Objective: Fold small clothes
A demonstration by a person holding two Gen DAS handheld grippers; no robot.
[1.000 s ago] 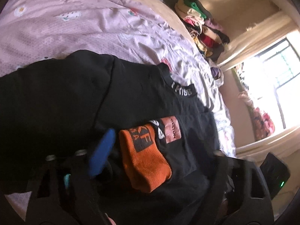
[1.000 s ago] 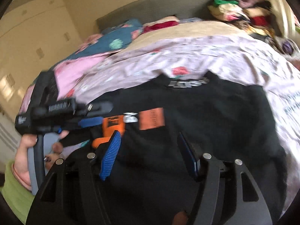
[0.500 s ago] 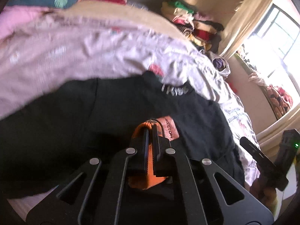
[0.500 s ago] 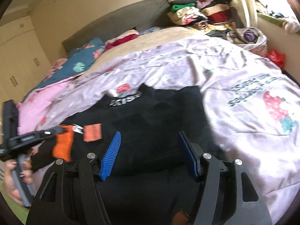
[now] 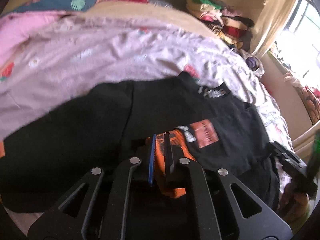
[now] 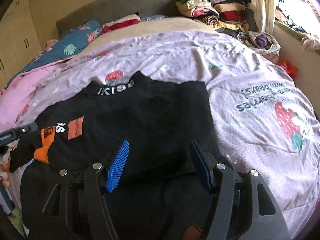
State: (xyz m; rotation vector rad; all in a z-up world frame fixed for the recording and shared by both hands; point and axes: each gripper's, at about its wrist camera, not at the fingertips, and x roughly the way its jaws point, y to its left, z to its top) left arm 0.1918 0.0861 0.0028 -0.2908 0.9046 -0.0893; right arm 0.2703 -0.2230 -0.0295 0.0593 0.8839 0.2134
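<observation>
A small black sweatshirt [image 6: 152, 116] with a lettered collar and orange patches lies on the lilac bedsheet [image 6: 250, 84]; it also shows in the left wrist view [image 5: 100, 124]. My left gripper [image 5: 160, 140] is shut on the sleeve's orange cuff [image 5: 172, 146], held over the shirt's front. From the right wrist view the cuff [image 6: 45, 146] sits at the shirt's left side. My right gripper [image 6: 159, 146] is open and empty above the shirt's lower middle.
Folded clothes are stacked at the bed's far right corner [image 6: 212, 10]. Pillows and a pink blanket [image 6: 76, 40] lie at the far left. A bag of clothes [image 6: 262, 40] sits by the window wall. The grey headboard [image 6: 120, 6] is behind.
My left gripper closed on the orange cuff and drew it left across the shirt. My right gripper moved right and back, staying open.
</observation>
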